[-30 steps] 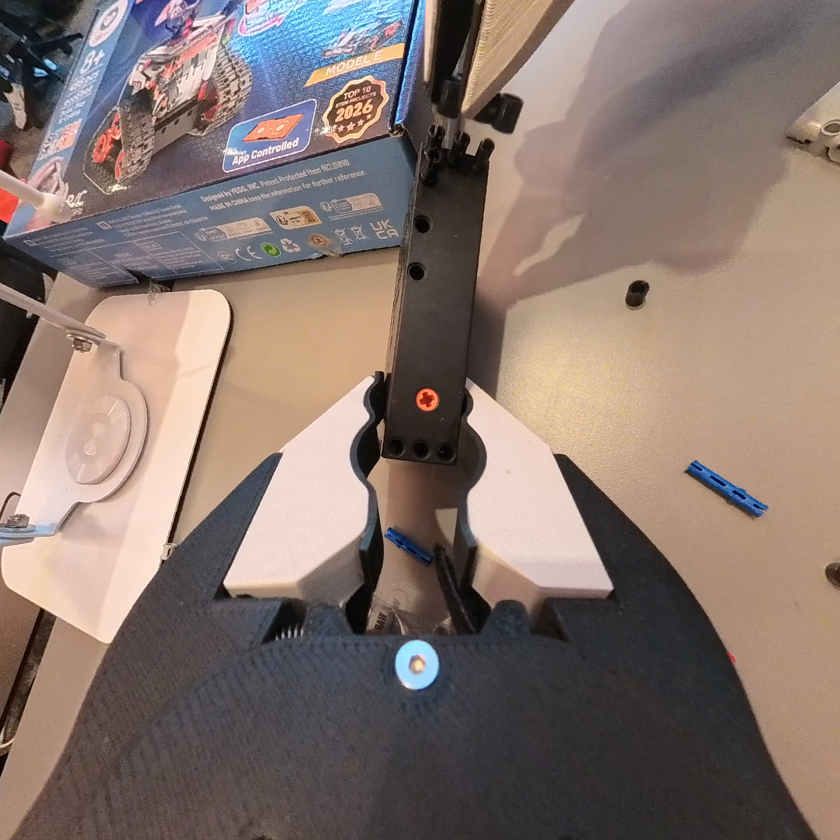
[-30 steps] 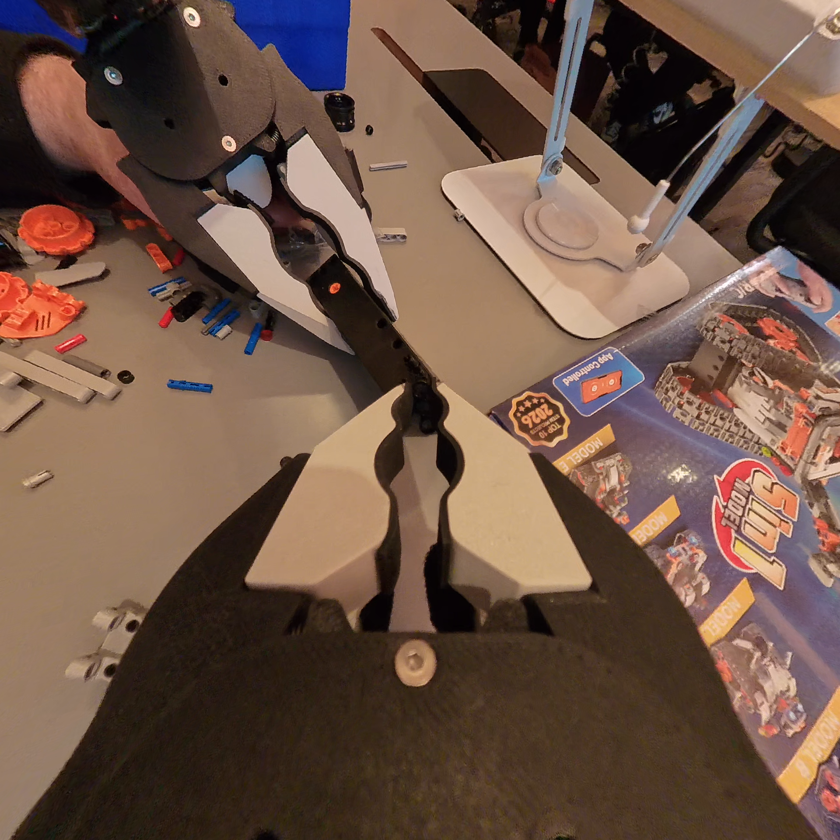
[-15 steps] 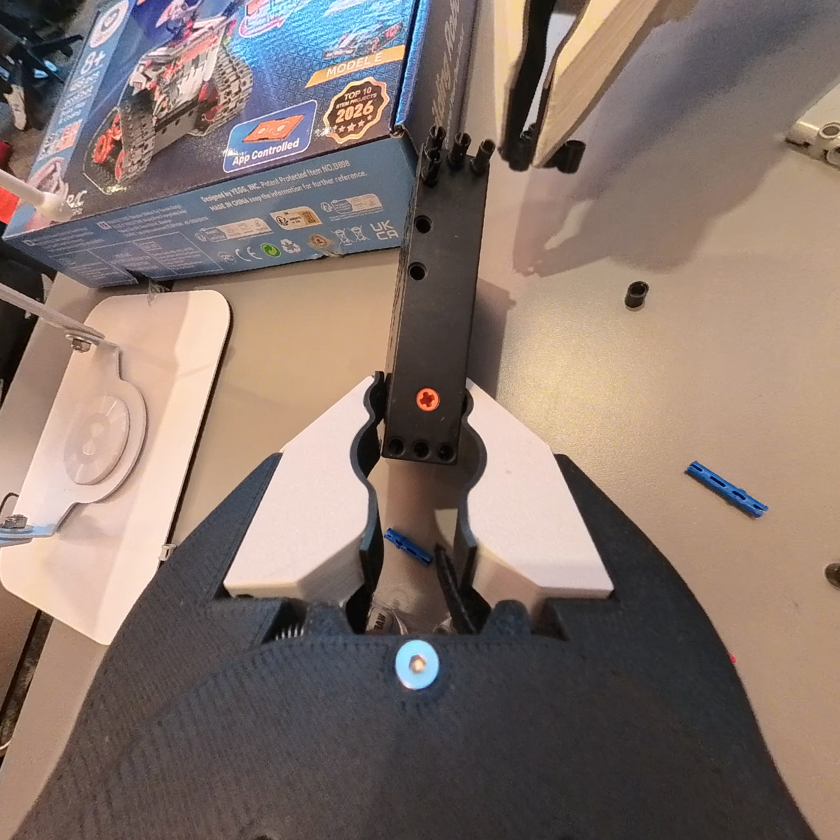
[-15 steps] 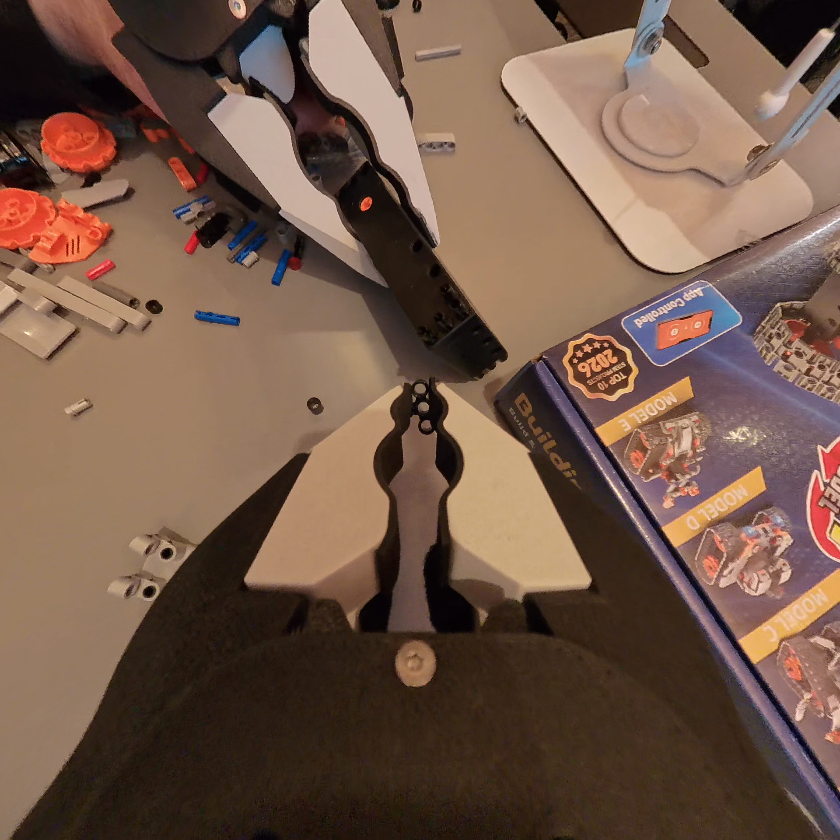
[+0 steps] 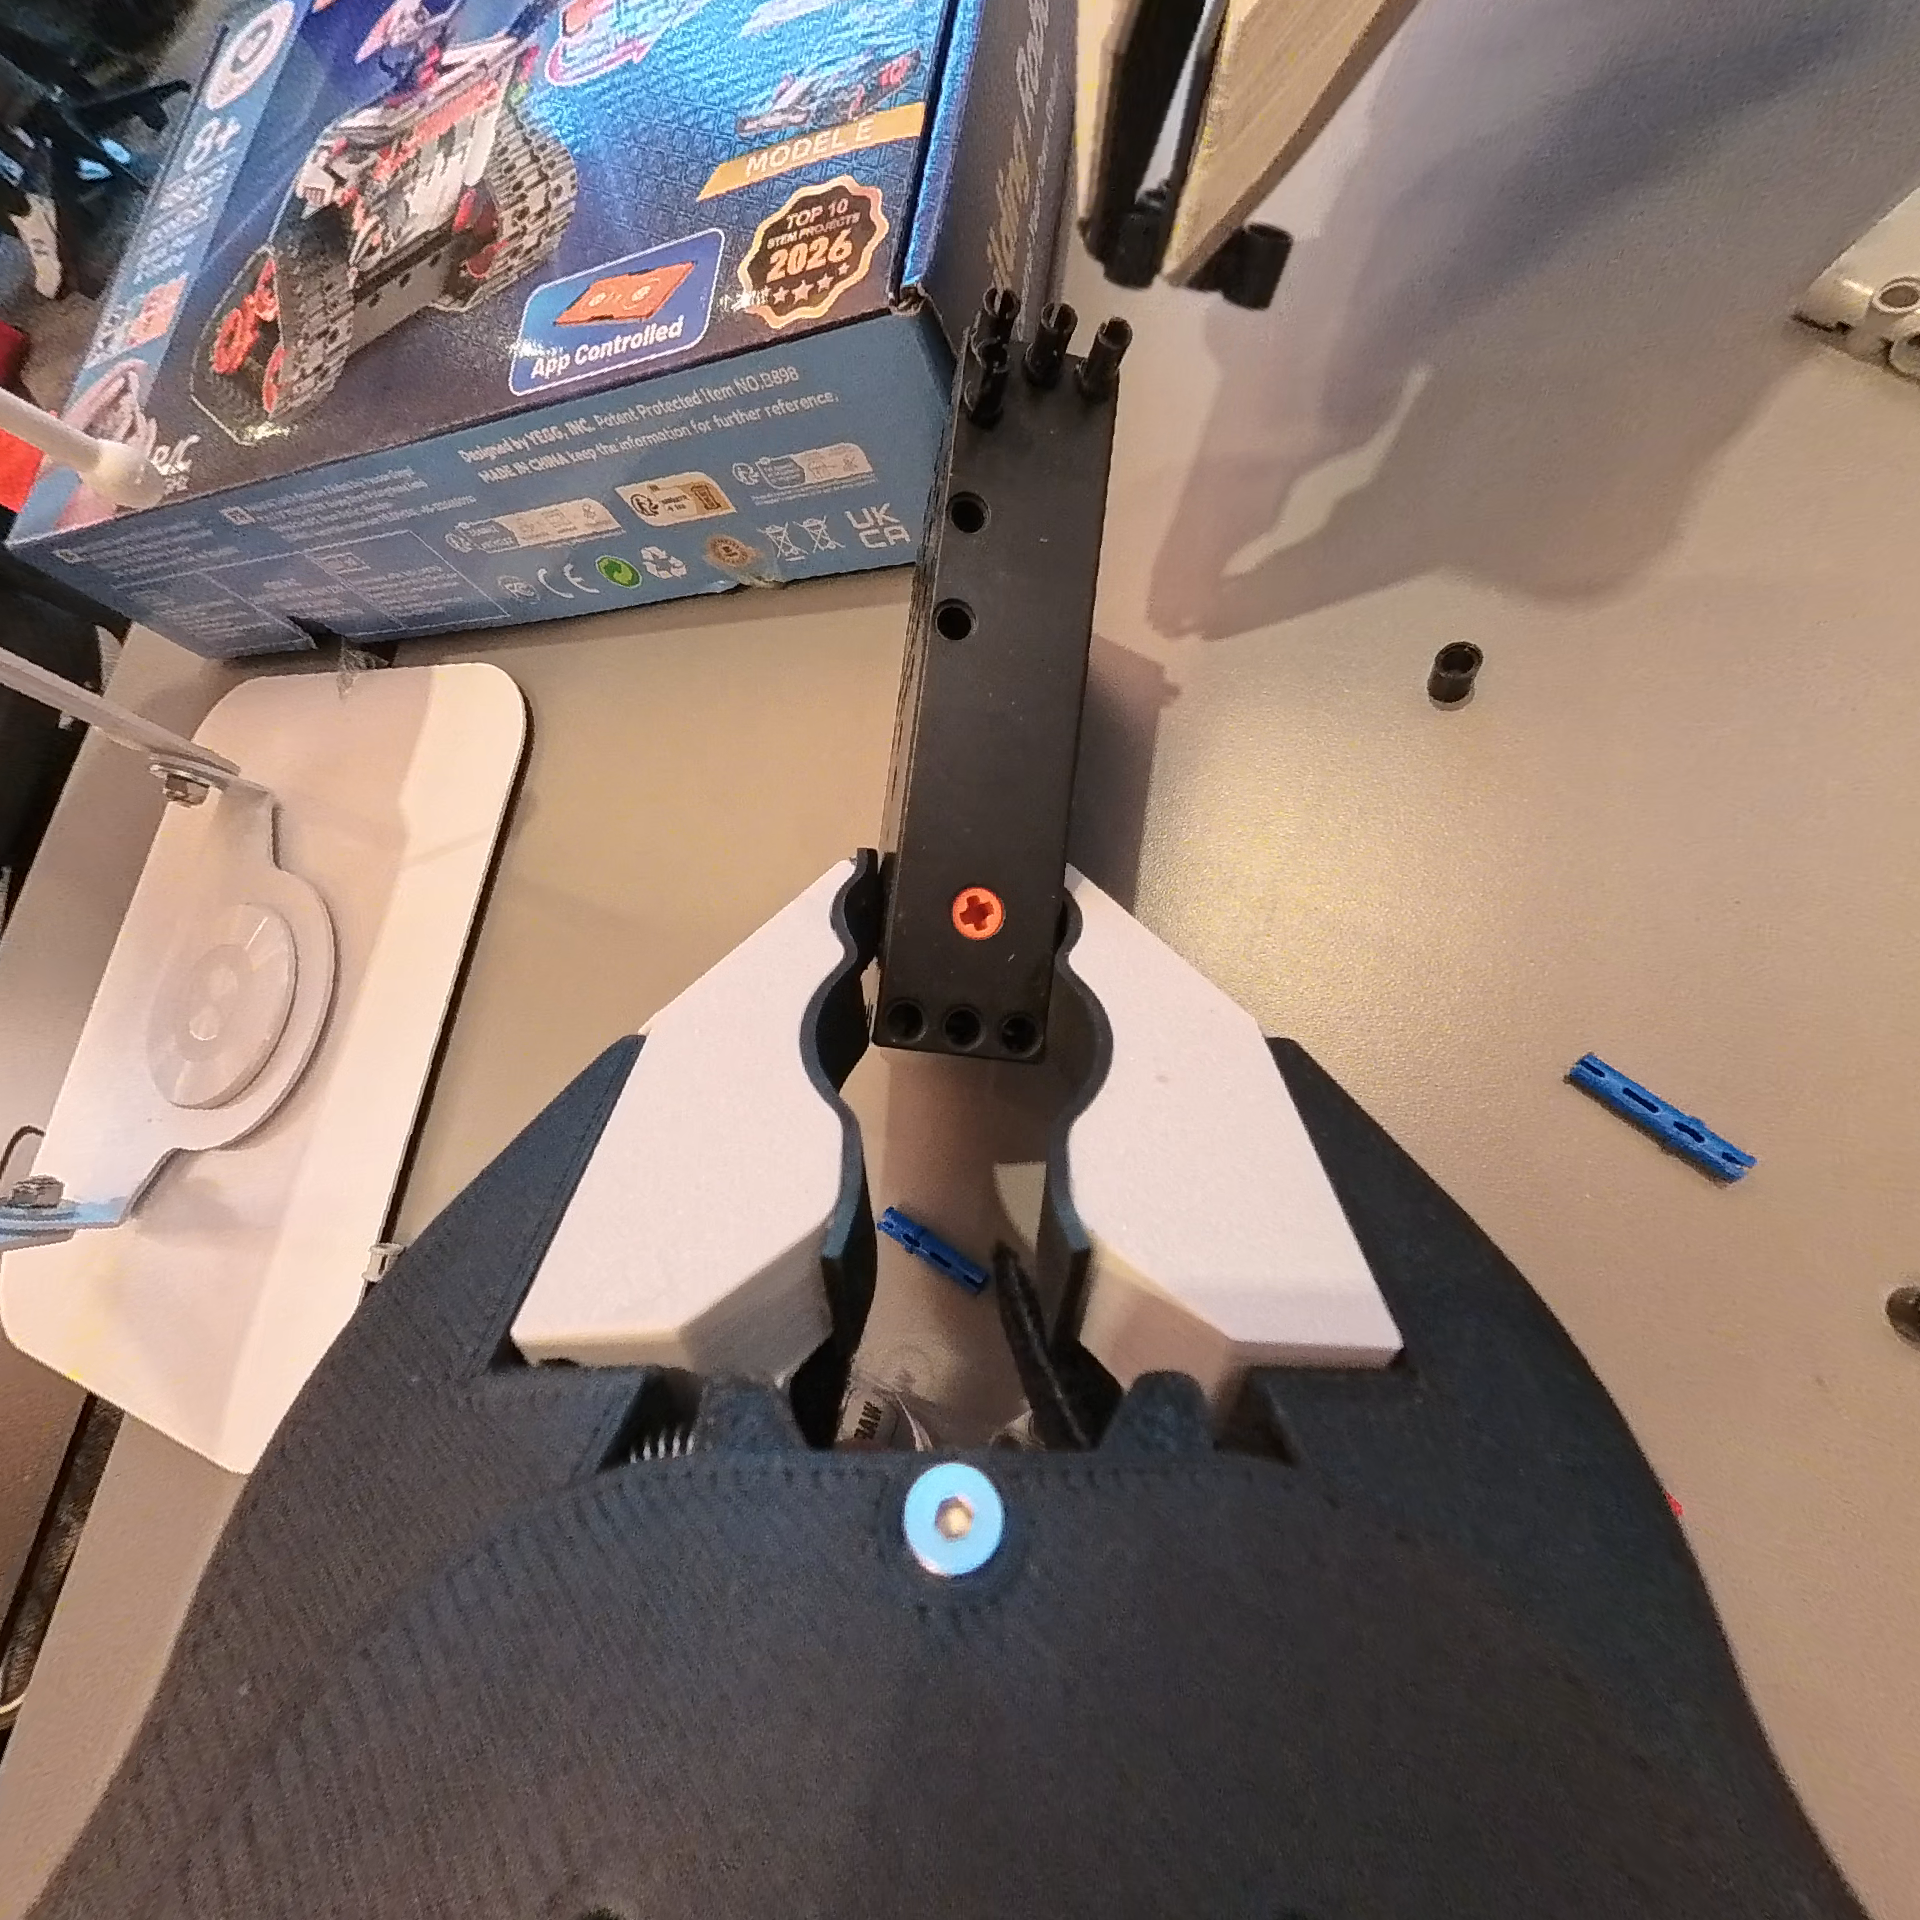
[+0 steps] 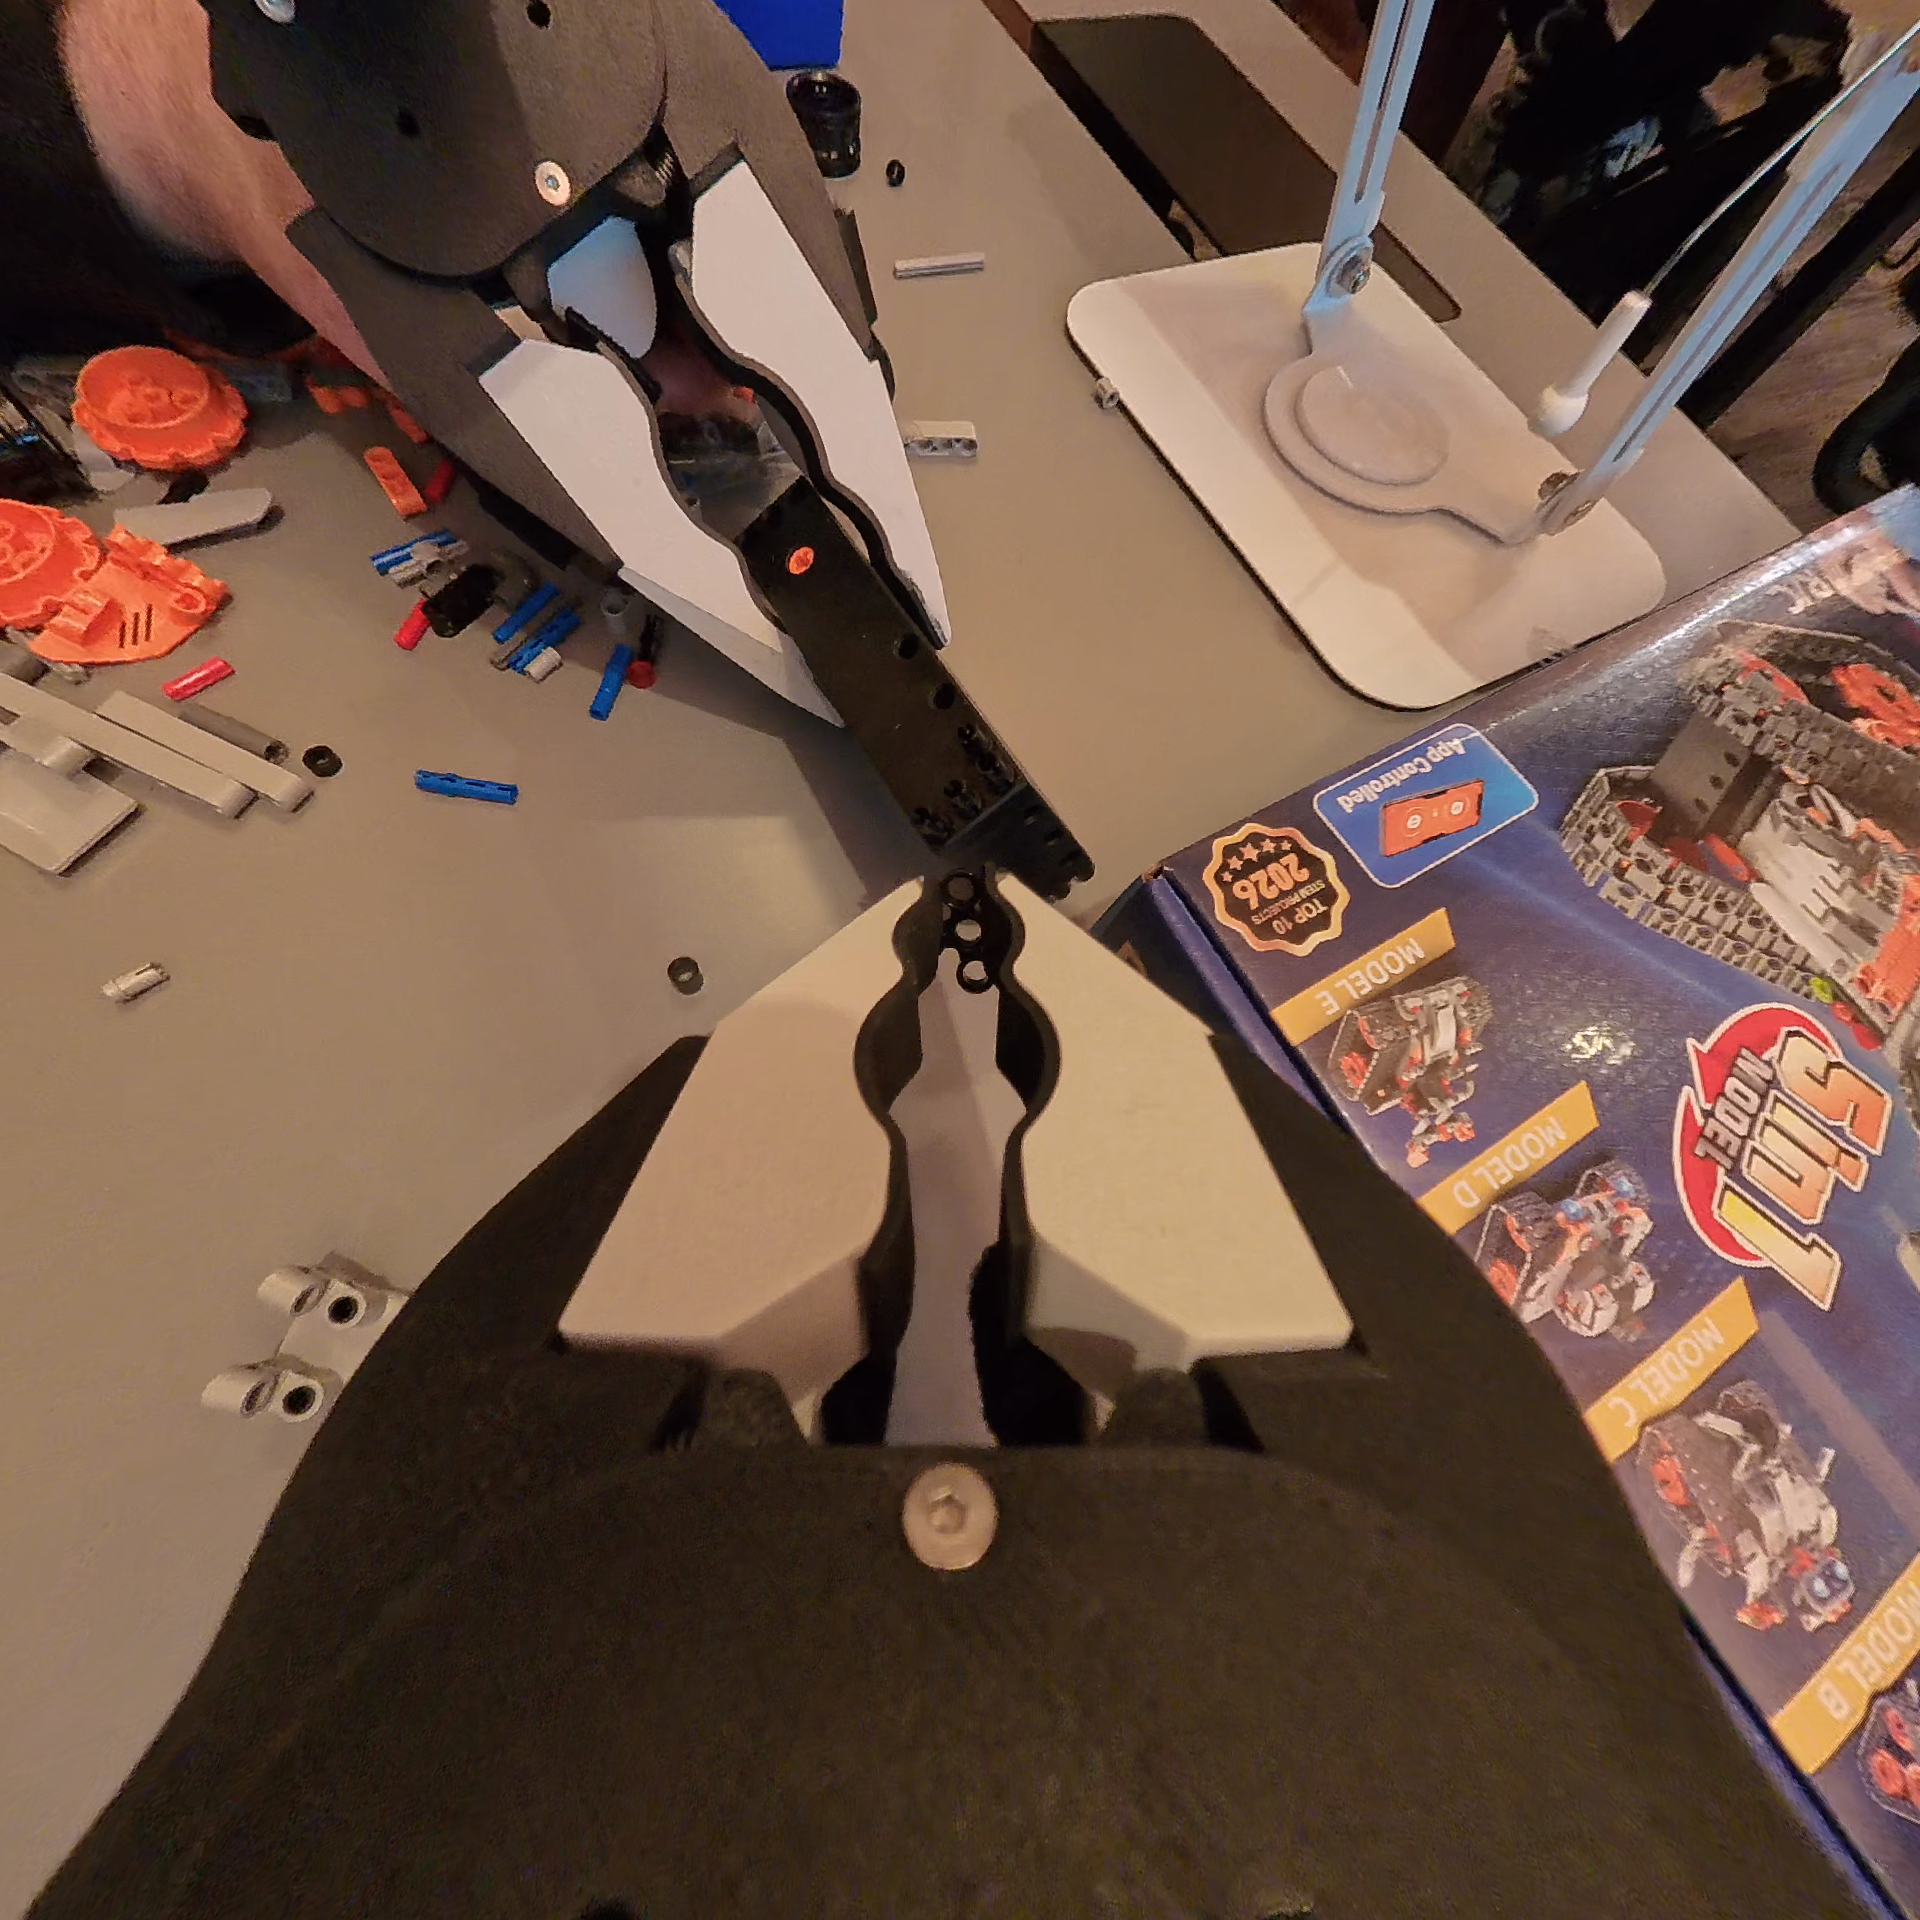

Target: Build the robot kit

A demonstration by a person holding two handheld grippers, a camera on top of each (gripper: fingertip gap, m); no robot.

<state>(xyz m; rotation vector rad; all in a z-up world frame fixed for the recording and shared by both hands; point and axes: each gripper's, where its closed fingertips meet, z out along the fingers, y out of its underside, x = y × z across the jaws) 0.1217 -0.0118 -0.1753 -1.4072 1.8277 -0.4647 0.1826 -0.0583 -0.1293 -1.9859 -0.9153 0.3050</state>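
My left gripper (image 5: 966,883) is shut on the near end of a long black block (image 5: 1008,675) with an orange cross-hole, held above the grey table. Short black pins (image 5: 1039,348) stick out of its far end. My right gripper (image 6: 966,914) is shut on a small black connector (image 6: 971,940) with round holes, held just short of the block's pinned end (image 6: 997,821), a small gap between them. The right gripper also shows in the left wrist view (image 5: 1184,239), up and right of the pins. The left gripper also shows in the right wrist view (image 6: 883,675).
A blue toy box (image 6: 1558,1039) lies right of my right gripper and also shows in the left wrist view (image 5: 520,312). A white lamp base (image 6: 1351,468) stands behind. Orange wheels (image 6: 156,405), grey beams (image 6: 187,748) and blue pins (image 6: 468,787) lie at left. My right fingertips sit around 10 cm from my left ones.
My right gripper drew its black connector back from the block's pinned end, then came close to it again. My left gripper has held the block still.
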